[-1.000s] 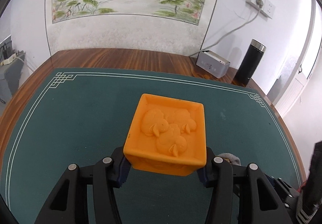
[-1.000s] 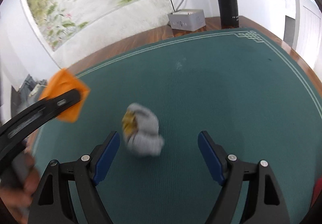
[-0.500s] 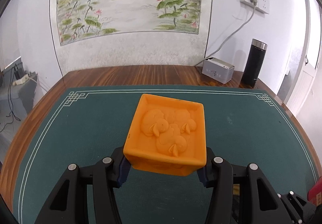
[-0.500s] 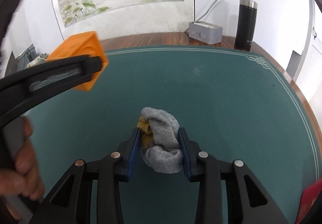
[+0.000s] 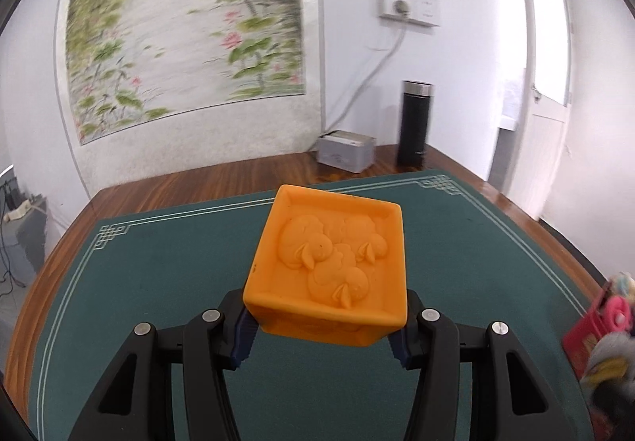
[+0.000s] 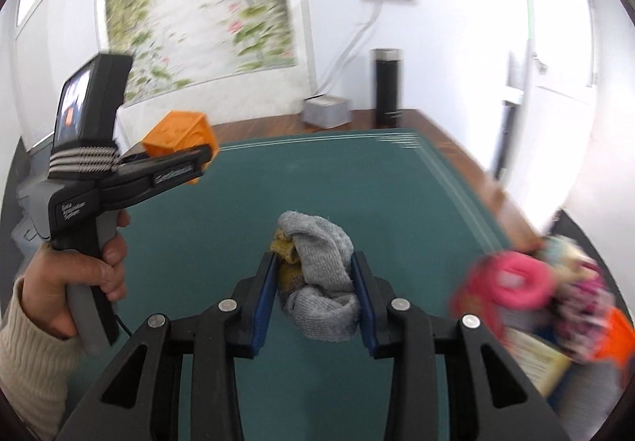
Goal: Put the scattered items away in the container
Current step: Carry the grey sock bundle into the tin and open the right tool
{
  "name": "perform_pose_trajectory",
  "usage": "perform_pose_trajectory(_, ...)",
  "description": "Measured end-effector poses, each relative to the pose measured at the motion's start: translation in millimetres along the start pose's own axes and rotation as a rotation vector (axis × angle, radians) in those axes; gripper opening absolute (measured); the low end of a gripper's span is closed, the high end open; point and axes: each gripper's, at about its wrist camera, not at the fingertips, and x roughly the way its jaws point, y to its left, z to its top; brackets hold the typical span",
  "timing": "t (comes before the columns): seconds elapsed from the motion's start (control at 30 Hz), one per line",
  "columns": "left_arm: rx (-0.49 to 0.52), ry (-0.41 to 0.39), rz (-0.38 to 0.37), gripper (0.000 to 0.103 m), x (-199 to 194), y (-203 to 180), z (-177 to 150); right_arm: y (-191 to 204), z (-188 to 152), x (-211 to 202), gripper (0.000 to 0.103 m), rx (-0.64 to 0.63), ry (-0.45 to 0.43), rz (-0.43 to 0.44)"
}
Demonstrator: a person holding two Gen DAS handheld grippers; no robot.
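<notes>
A second ago the right gripper stood with its jaws spread wide around the balled-up grey and mustard-yellow sock lying on the dark green mat; now its blue pads are clamped on both flanks of that sock, which bulges out above and below them and appears lifted clear of the mat. The left gripper holds exactly as it did then: its jaws grip the orange rubbery cube with ducks moulded in relief on its face by two opposite sides, the cube riding tilted above the mat. Both views have swung since a second ago, and the wall painting and the far edge of the tabletop are smeared with motion. What is new is the red container already heaped with colourful toys, which now shows at the lower right of the right wrist view and at the right edge of the left wrist view, just off the mat's right side. The mat between the two grippers looks bare, so these seem to be the last loose items within view. With both items secured, picking up appears finished and the carry toward the container is under way; what is left is to bring each load over the pile and let it go, the sock probably first since it is nearer.
</notes>
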Motion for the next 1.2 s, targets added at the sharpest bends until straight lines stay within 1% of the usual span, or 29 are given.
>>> perform_pose_trajectory(0.17, 0.071, -0.022, -0.072, 0.055, -33.8, -47.3, -13.8, -49.2, -17.7, -60.1, 0.04, 0.032, -0.038, -0.097)
perform_pose_trajectory(0.23, 0.095, -0.026, -0.109, 0.055, -48.2, -66.0, -20.0, -68.0, -23.2, -78.0, 0.04, 0.048, -0.047, -0.134)
perform_pose_trajectory(0.33, 0.106, 0.002, -0.196, 0.055, -63.6, -89.9, -27.3, -100.3, -32.4, -110.9, 0.04, 0.089, -0.066, -0.192)
perform_pose_trajectory(0.37, 0.105, 0.022, -0.246, 0.055, -68.4, -98.3, -29.9, -113.3, -35.2, -123.1, 0.04, 0.109, -0.072, -0.22)
perform_pose_trajectory(0.47, 0.123, 0.063, -0.363, 0.055, -81.6, -125.9, -38.5, -150.9, -40.6, -147.7, 0.04, 0.16, -0.085, -0.298)
perform_pose_trajectory(0.6, 0.167, 0.105, -0.508, 0.055, -100.3, -171.5, -47.7, -187.2, -53.4, -173.5, 0.04, 0.207, -0.077, -0.352)
perform_pose_trajectory(0.67, 0.193, 0.122, -0.567, 0.055, -107.9, -195.3, -51.3, -193.5, -61.1, -178.1, 0.04, 0.214, -0.062, -0.349)
perform_pose_trajectory(0.73, 0.214, 0.138, -0.609, 0.055, -111.6, -214.3, -53.2, -191.9, -67.6, -175.8, 0.04, 0.2, -0.042, -0.336)
perform_pose_trajectory(0.83, 0.224, 0.171, -0.65, 0.055, -110.8, -236.2, -54.5, -184.1, -74.2, -166.2, 0.04, 0.184, -0.021, -0.295)
perform_pose_trajectory(0.93, 0.227, 0.192, -0.661, 0.055, -105.5, -250.6, -54.1, -178.6, -74.3, -152.1, 0.04, 0.175, -0.008, -0.271)
perform_pose_trajectory(1.03, 0.222, 0.221, -0.662, 0.055, -94.2, -262.0, -52.3, -183.2, -73.7, -138.4, 0.04, 0.19, 0.006, -0.257)
perform_pose_trajectory(1.2, 0.241, 0.249, -0.677, 0.056, -77.1, -280.4, -54.3, -189.1, -78.9, -112.9, 0.04, 0.186, 0.051, -0.257)
